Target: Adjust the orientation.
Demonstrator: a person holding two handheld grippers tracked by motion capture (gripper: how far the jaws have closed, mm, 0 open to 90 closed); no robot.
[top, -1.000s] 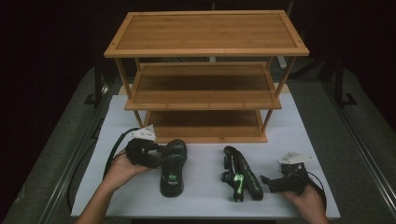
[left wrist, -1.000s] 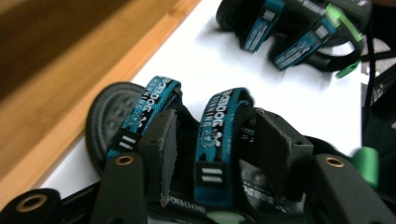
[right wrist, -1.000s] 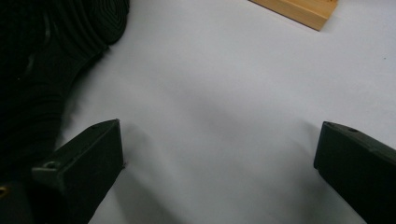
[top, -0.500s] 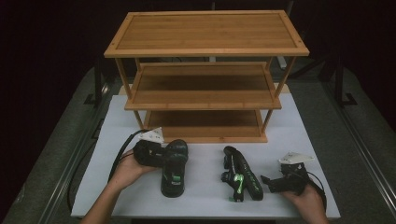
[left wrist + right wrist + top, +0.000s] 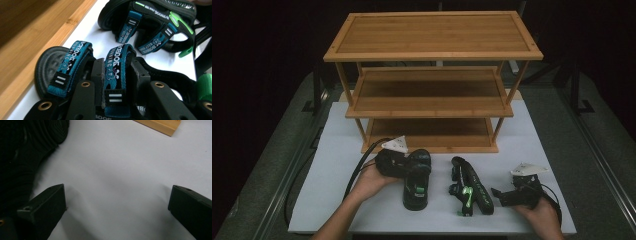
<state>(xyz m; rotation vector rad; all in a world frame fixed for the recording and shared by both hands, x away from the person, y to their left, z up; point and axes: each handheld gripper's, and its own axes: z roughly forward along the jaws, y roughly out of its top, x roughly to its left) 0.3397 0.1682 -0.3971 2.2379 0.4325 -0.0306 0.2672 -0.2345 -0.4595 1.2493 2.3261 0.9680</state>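
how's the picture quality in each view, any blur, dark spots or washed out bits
High view: soft and dim, the room black around the lit table, and the sandals read as dark shapes. Left gripper view: the strap between the tongs is sharp, the bamboo shelf is blurred, the white table glares. Right gripper view: the sandal sole at left is nearly black, and the tongs look soft.

The left gripper (image 5: 412, 167) clamps the left sandal (image 5: 417, 182); the right gripper (image 5: 502, 196) rests beside the right sandal (image 5: 472, 187).

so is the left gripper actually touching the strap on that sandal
Touching. In the left gripper view the left gripper has a black jaw pressed against each side of the blue strap of the near sandal, no gap showing.
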